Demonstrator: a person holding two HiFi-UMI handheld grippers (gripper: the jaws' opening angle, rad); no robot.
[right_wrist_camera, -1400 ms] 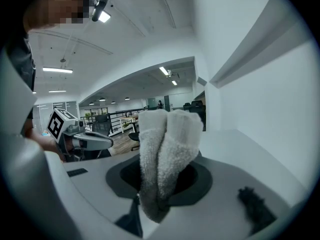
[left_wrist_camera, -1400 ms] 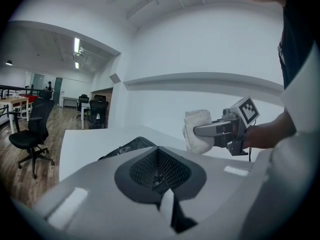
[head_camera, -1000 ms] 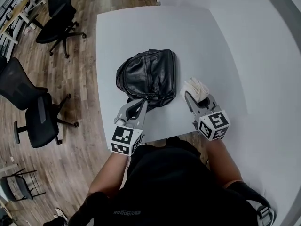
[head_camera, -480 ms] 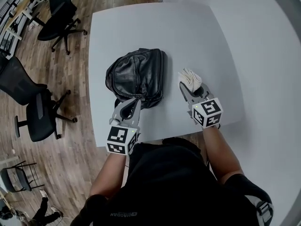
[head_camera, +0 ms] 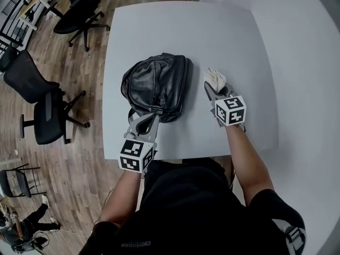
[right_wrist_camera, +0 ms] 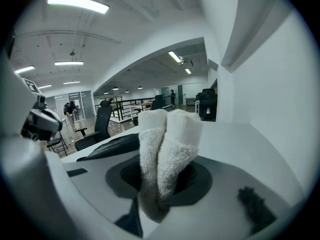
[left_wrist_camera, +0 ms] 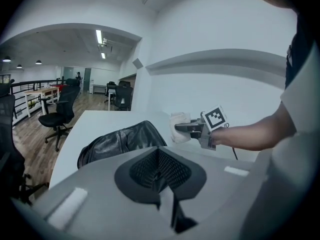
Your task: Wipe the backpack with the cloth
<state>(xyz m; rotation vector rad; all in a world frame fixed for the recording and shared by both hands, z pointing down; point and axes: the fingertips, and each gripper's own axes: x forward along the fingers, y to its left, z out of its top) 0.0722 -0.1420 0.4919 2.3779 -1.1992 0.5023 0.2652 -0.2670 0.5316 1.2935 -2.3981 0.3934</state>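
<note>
"What sort of room is this?"

"An open office. It has a brown wood-plank floor (head_camera: 85,158), and a plain white wall (head_camera: 313,62) runs along one side of a white square table with rounded corners (head_camera: 234,31)."

"What other furniture is there?"

"Black wheeled office chairs (head_camera: 47,120) stand on the floor at the table's other side, one near its far corner and others closer in. Farther off are light wooden desks (left_wrist_camera: 42,90) behind a black metal railing (left_wrist_camera: 22,85)."

"And the light?"

"Long white ceiling strip lamps (right_wrist_camera: 77,3) are lit, under a white ceiling with a broad curved arch (left_wrist_camera: 75,30)."
</note>
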